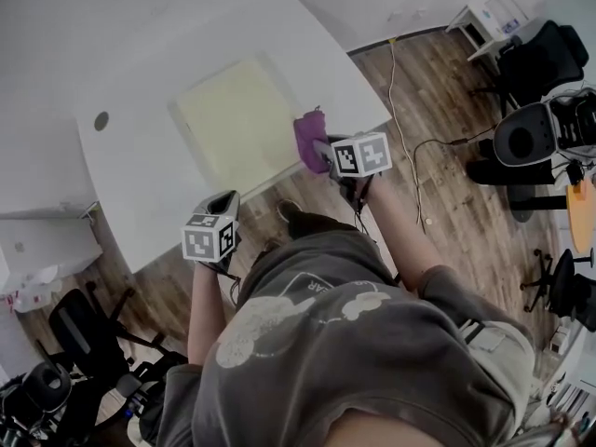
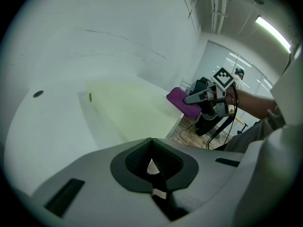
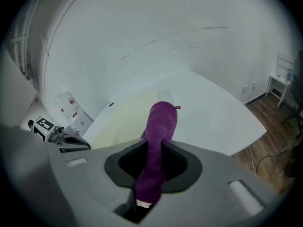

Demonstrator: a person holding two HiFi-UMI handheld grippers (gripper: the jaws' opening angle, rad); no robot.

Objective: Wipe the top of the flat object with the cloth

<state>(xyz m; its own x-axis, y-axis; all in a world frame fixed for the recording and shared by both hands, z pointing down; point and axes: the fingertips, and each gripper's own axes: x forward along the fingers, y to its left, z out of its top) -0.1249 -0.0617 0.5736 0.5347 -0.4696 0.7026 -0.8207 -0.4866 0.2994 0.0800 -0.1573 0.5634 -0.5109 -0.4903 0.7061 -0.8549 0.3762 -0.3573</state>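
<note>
The right tongs [image 3: 151,174] are clamped on a purple cloth [image 3: 158,141], which sticks out past their tips. The cloth's free end is at the near right corner of the pale yellow mat [image 1: 237,124]. This mat lies flat on the white desk [image 1: 140,82], close along the near edge. The left tongs [image 2: 151,161] are pressed together with nothing between them, held just off the desk's near edge, above the wooden floor [image 1: 447,91].
</note>
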